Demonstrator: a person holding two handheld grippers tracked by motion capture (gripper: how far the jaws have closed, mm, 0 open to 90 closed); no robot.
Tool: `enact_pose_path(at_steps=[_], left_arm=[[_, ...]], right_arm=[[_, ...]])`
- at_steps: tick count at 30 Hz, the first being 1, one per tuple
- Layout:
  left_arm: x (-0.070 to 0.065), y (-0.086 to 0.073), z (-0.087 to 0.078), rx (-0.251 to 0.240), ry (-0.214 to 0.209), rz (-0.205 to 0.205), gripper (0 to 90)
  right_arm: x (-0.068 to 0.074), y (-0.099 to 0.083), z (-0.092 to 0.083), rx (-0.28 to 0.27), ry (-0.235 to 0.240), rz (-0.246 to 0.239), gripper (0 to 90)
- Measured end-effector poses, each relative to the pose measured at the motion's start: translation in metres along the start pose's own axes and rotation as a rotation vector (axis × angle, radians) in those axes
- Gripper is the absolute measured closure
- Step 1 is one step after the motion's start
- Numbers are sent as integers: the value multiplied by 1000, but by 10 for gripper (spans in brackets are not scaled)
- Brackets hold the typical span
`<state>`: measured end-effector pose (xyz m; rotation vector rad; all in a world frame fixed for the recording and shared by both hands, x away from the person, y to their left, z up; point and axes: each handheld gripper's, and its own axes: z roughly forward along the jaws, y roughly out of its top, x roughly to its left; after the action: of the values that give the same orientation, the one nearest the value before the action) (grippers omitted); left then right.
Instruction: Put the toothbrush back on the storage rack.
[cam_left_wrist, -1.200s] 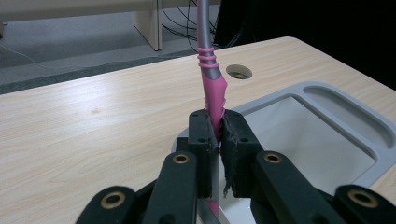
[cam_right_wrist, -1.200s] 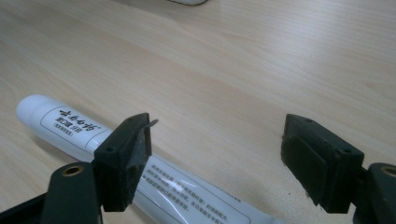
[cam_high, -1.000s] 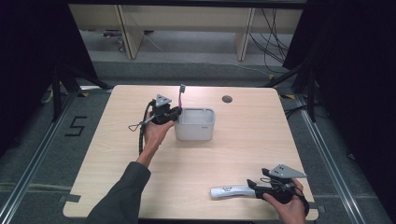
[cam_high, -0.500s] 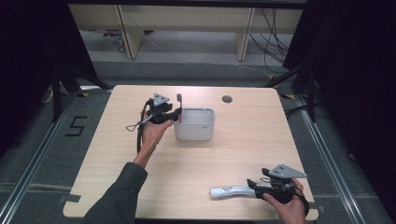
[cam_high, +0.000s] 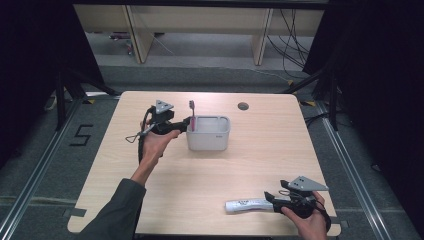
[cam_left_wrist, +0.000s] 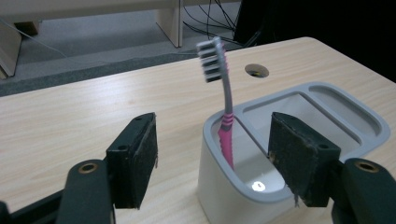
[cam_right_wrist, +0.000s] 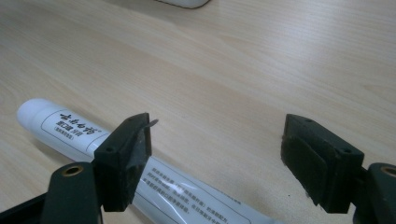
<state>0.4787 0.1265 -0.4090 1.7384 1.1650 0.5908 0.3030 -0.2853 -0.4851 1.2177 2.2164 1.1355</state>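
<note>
Beside the grey holder (cam_high: 209, 133), on its left wall, the left gripper (cam_high: 186, 125) stands with its jaws parted; they have just been opening, and in the left gripper view the pink toothbrush (cam_left_wrist: 223, 108) stands free between the spread pads (cam_left_wrist: 136, 161), touched by neither. The brush leans upright in the holder's near compartment, bristles up and handle down inside the rim (cam_left_wrist: 243, 184), so that part of the work looks done. Well away from the holder, toward the table's near right corner, the right gripper (cam_high: 271, 200) rests with its jaws also released; in the right gripper view the white toothpaste tube (cam_right_wrist: 130, 172) lies flat on the wood, passing under the left pad (cam_right_wrist: 125, 163) and out toward the holder's side, with nothing clamped on it yet. What seems left is to close on the tube, carry it across and set it in the holder, whose larger compartment (cam_left_wrist: 322, 112) is empty. Room is generous: bare tabletop (cam_high: 250, 165) lies between tube and holder, and the only other feature is a small round hole (cam_high: 243, 106) beyond the holder. The tube sits near the table's front edge (cam_high: 240, 234), so a clumsy nudge could push it off.
</note>
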Motion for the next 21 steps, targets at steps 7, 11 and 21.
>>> enact_pose_path(at_steps=[7,11,21], left_arm=[[3,-6,-12,-2,-17,-13,317],[3,-11,-20,18,-38,-7,302],[6,-30,-44,17,-83,-6,283]], right_arm=[[0,0,0,-8,-8,3,256],[0,0,0,-5,-8,9,256],[-1,-1,0,-9,-14,9,257]])
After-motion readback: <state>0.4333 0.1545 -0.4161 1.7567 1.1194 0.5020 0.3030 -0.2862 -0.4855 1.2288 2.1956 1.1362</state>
